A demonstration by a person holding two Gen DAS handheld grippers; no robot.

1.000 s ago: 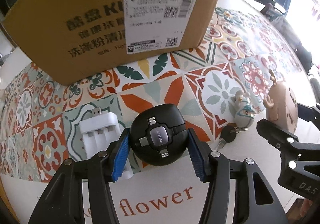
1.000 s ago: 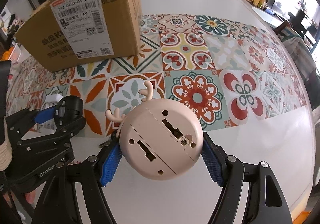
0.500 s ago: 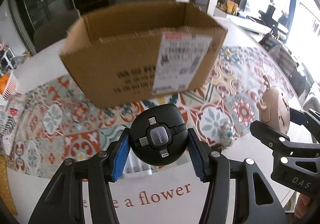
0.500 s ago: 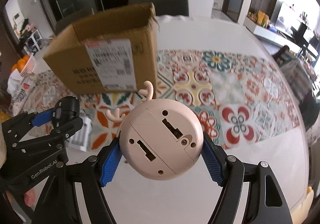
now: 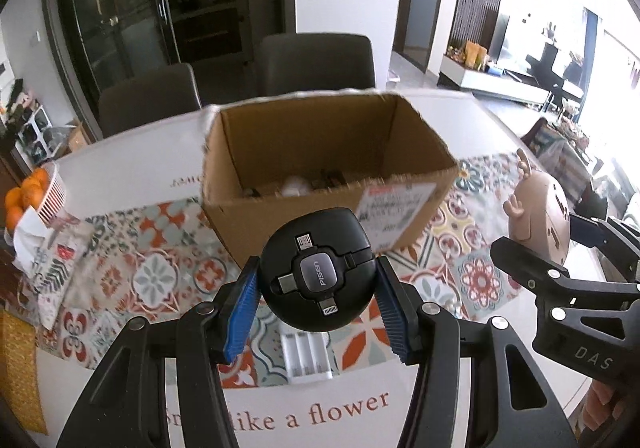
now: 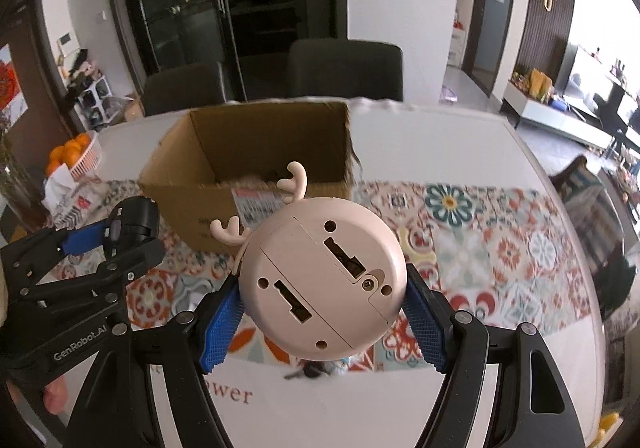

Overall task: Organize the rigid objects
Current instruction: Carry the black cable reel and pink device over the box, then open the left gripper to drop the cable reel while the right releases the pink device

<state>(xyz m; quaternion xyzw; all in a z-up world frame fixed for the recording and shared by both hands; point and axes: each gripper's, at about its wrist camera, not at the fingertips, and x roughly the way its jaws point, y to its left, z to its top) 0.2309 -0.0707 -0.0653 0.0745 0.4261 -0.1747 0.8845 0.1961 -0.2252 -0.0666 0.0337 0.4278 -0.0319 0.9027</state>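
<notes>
My left gripper [image 5: 318, 290] is shut on a round black cable reel [image 5: 318, 268] with several plugs, held in the air in front of an open cardboard box [image 5: 312, 151]. My right gripper [image 6: 322, 302] is shut on a pink round deer clock [image 6: 322, 280], its back facing the camera and its antlers up. Each gripper shows in the other's view: the clock [image 5: 540, 209] at the right, the reel [image 6: 132, 226] at the left. The box [image 6: 248, 151] holds a few items, one of them white. A white battery charger [image 5: 306, 356] lies on the table under the reel.
A patterned tile mat [image 5: 132, 272] covers the white round table [image 6: 440, 135]. A bunch of keys [image 6: 310, 370] lies under the clock. A basket of oranges [image 5: 36, 193] stands at the far left, with two dark chairs [image 5: 316, 63] behind the table.
Both grippers have risen with their objects still held. The views have tilted up, so the box's open inside and the room behind now show.
</notes>
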